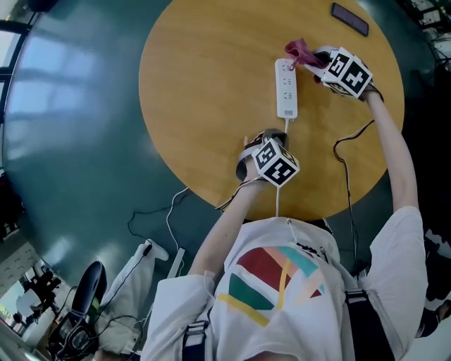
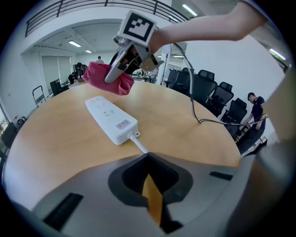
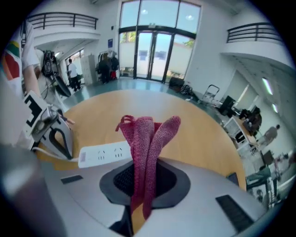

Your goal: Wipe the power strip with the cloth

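Jaws on your right gripper [image 3: 138,199] are clamped tight on the cloth [image 3: 149,136]. The red knitted fabric is folded into two thick ridges that stick up and out past the tips. From your head, that gripper [image 1: 311,58] sits at the far end of the power strip [image 1: 286,88], with the bunched cloth [image 1: 299,49] over the strip's far right corner. The left gripper view shows the cloth [image 2: 105,78] low over that end, but not clearly whether it touches the strip [image 2: 111,119].

The white strip lies flat on the round wooden table [image 1: 197,106], its length running away from you and its sockets facing up. Its cord [image 2: 139,145] leaves the near end.

Your left gripper [image 1: 272,136] sits at that near end, just beside the strip. Its jaws [image 2: 150,185] are closed down to a thin slit. The cord runs straight into their tips and disappears there, seemingly pinched.

A dark phone [image 1: 350,19] lies at the table's far edge, well apart from the strip.
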### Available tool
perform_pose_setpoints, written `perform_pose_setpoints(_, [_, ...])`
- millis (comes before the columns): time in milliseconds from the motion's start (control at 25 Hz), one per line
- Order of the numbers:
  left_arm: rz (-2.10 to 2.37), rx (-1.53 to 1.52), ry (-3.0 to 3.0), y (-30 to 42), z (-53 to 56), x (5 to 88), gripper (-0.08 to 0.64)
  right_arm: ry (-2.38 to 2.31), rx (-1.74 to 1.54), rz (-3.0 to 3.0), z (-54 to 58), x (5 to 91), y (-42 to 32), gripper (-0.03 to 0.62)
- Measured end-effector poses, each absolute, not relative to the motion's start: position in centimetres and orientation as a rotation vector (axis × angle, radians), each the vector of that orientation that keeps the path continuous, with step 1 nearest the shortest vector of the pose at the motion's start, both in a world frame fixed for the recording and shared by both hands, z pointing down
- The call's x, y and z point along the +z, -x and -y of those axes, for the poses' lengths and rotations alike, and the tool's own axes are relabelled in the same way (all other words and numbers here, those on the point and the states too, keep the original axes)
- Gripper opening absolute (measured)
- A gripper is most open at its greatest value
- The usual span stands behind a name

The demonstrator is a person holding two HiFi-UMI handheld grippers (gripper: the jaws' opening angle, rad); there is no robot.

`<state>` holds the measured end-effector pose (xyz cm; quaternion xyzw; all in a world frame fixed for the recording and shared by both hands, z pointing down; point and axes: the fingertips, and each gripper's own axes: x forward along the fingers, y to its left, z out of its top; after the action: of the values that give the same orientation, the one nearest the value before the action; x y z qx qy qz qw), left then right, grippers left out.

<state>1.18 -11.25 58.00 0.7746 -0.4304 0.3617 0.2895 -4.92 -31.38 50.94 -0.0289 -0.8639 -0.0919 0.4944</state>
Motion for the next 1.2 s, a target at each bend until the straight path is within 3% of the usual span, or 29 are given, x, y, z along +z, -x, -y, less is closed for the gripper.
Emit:
perform_pose_setpoints(200, [1.117, 0.912, -2.067, -1.0, 11.1, 57.9, 0.041, -0.277, -0.095, 2.344, 27.6, 46.5, 4.6, 0.038])
perform_pose_setpoints(480, [1.266, 0.514, -1.941, 0.8, 13.2, 56.3, 0.043, -0.622, 0.055, 2.552, 21.3, 41.6, 3.3, 0.038])
perform_pose_setpoints(680, [1.460, 0.214, -1.991, 3.2, 14.4, 49.6, 0.043, -0.770, 0.002, 2.594, 18.2, 39.3, 0.7, 0.038])
perform_pose_setpoints(1200, [1.628, -0.027, -2.259, 4.1, 6.3, 38.2, 0.043, -1.181, 0.350, 2.725, 6.3, 36.8, -6.1, 0.038])
